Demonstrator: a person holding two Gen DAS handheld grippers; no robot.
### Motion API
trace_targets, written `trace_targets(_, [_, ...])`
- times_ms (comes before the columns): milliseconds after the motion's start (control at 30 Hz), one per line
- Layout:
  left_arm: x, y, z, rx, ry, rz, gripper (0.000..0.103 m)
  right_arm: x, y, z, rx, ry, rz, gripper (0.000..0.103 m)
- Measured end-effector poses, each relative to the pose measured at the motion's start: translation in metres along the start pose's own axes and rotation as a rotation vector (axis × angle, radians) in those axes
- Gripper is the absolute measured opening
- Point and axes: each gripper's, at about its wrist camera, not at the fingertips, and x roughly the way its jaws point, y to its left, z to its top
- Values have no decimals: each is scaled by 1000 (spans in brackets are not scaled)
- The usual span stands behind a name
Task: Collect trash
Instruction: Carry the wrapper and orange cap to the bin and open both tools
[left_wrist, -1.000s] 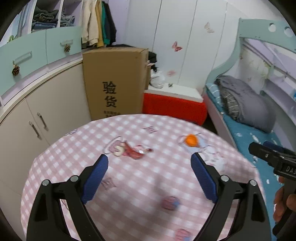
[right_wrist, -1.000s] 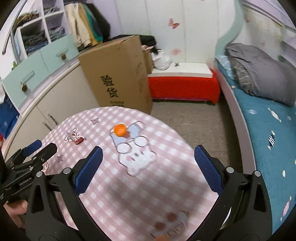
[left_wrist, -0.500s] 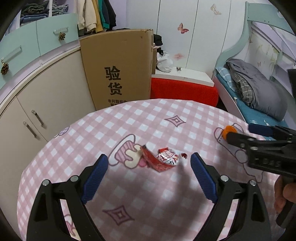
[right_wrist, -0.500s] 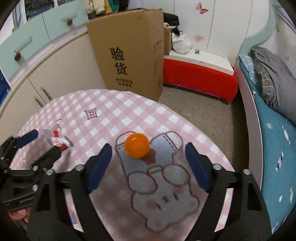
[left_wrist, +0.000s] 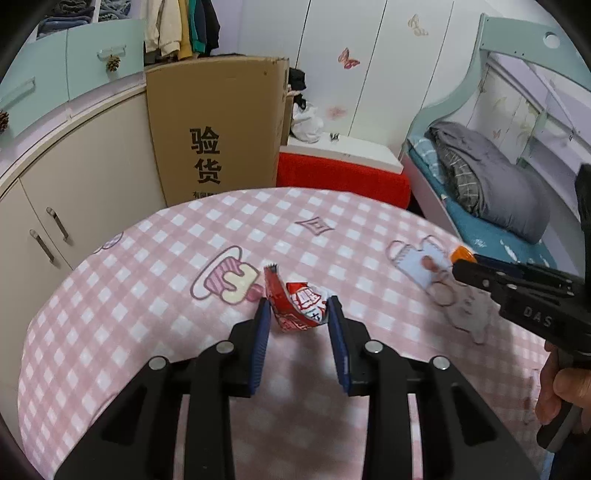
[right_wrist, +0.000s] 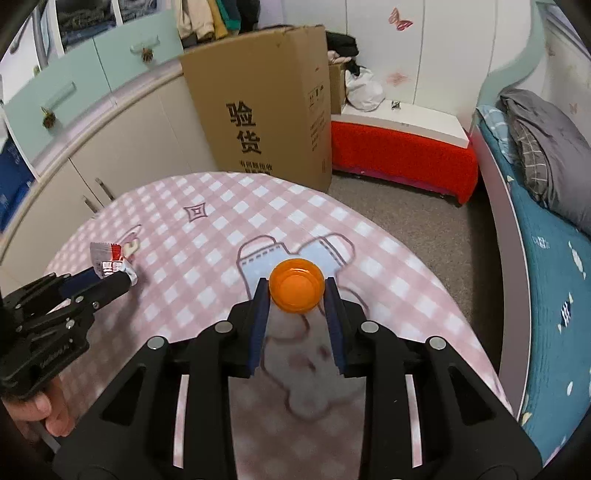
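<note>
Left wrist wrapper (left_wrist: 301, 304) print, right wrist cap (right_wrist: 296, 290) hollow

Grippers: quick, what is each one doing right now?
Left gripper: shut on the red wrapper.
Right gripper: shut on the orange cap.

Left gripper (left_wrist: 298, 314): matte black frame with triangular cut-outs, four round silver screws across the linkage, flat blue pads (left_wrist: 260, 336) lining both fingers. Right gripper (right_wrist: 295, 295): same build, same screws and blue pads; white lettering "DAS" on its black side body. Bare skin on the right hand (left_wrist: 561, 391) and left hand (right_wrist: 44, 410), sleeves not visible
</note>
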Motion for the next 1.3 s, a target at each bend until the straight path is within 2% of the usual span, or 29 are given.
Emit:
trace_targets(300, [-65,-48,-13,2,-94,-97,30,-103,-36,-22,68,-144,27,29])
trace_targets(500, [-103,-103,-17,63,-146,-187,30,-165,-64,-40,109,-236,20,29])
trace_targets(767, [-133,-188,-22,173,-180,-306,30,-218,-110,-73,188,-314,-27,29])
trace_targets(1000, [-136,-261,-42,277,-149,-379,30,-250,-168,-114,295,-351,-87,29])
trace_targets(1100, [-125,-303,-60,345,-100,-409,30,-254,-196,-135,350,-341,-116,29])
trace_targets(1300, [-91,-358,-98,433,11,-442,30,-246,-245,-176,449,-290,-156,29])
